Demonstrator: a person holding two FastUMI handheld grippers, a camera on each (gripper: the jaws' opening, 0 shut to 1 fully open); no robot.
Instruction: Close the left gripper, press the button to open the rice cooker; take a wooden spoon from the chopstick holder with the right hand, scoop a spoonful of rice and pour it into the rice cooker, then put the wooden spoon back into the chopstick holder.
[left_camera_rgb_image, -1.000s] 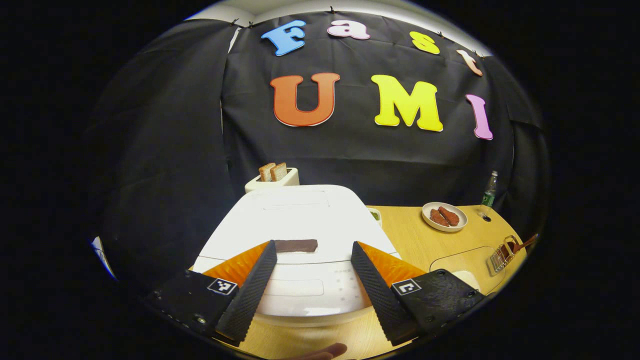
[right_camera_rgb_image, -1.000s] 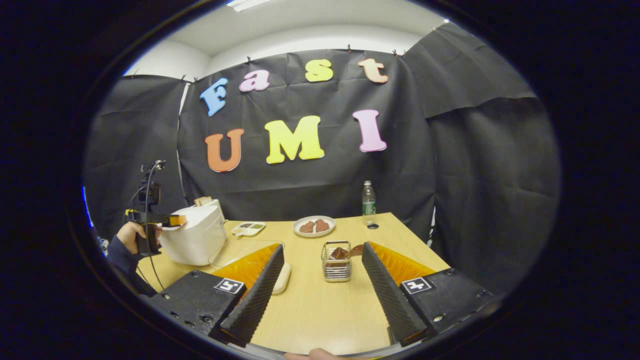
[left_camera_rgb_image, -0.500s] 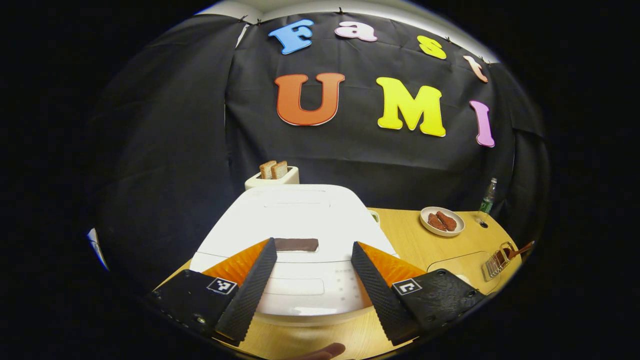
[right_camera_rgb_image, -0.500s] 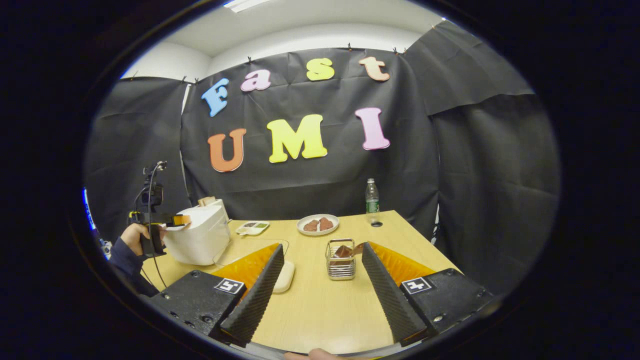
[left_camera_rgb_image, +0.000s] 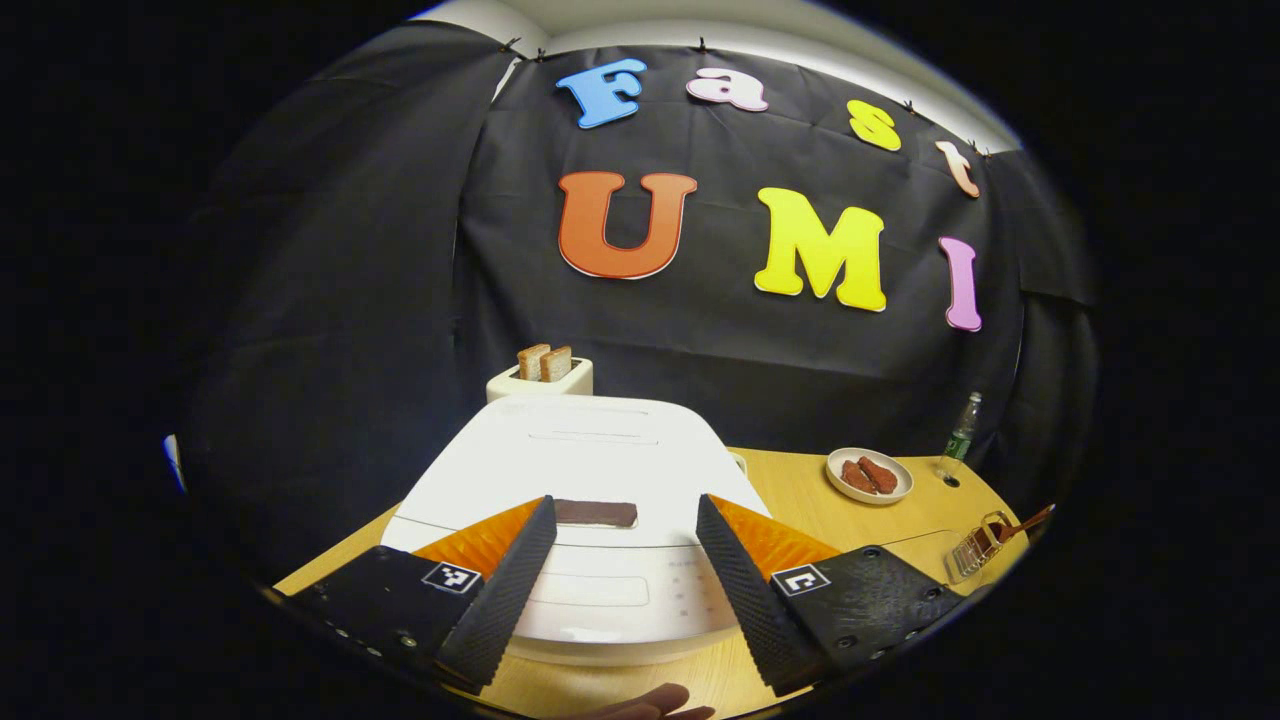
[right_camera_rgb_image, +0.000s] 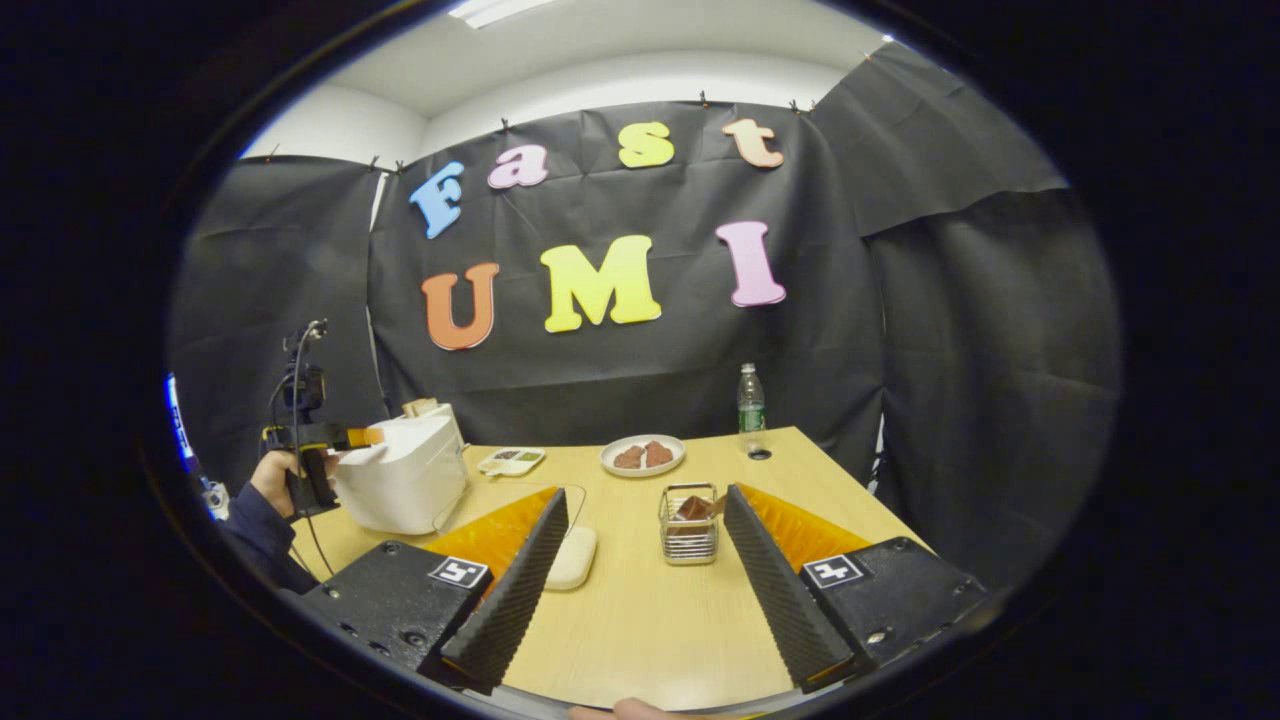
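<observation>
Meanwhile, the left gripper (left_camera_rgb_image: 620, 580) has been drawn slightly back, so the white, box-shaped rice cooker (left_camera_rgb_image: 585, 470) is seen a little lower than half a second ago; its black ribbed fingers are kept spread apart above the closed lid, the dark display strip (left_camera_rgb_image: 595, 513) lying between them. The right gripper (right_camera_rgb_image: 640, 575) is likewise held wide open over the light wooden table (right_camera_rgb_image: 640, 620), with the small wire chopstick holder (right_camera_rgb_image: 688, 525) and its brown wooden spoon (right_camera_rgb_image: 698, 507) just ahead
</observation>
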